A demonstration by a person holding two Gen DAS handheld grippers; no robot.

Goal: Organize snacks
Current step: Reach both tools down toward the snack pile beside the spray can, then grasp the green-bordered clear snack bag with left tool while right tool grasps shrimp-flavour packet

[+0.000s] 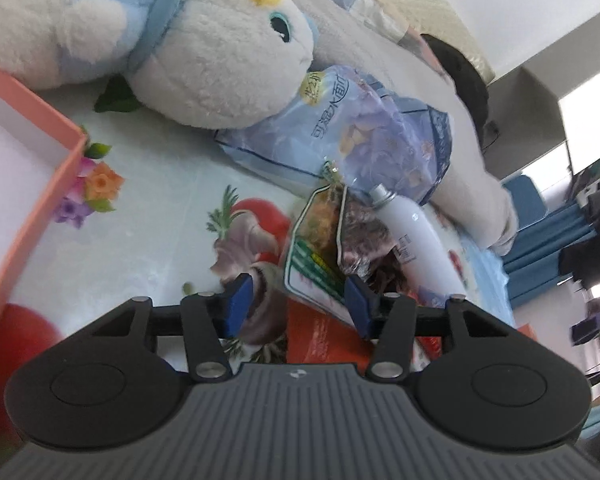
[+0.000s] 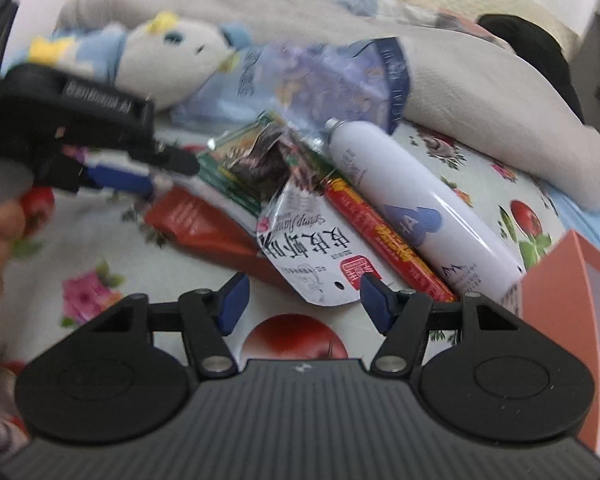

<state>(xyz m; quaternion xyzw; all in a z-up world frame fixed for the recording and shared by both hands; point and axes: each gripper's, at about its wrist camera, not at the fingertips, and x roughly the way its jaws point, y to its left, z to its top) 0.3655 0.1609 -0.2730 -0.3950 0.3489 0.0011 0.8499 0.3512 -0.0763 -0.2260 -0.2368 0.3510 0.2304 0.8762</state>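
1. Your left tongs point(image 1: 298, 300) stand spread, nothing pinched; the green-edged snack packet point(image 1: 320, 248) lies just ahead, between the blue pads point(image 1: 239, 300).
2. Your right tongs point(image 2: 302, 300) are spread too, pinching nothing; the white shrimp-flavour packet point(image 2: 308, 264) lies between the tips.
3. The red sausage stick point(image 2: 384, 236) and white spray can point(image 2: 412, 200) lie just right of that packet on the floral bedsheet point(image 2: 100, 248).
4. The orange box point(image 2: 560, 288) sits at the right edge.
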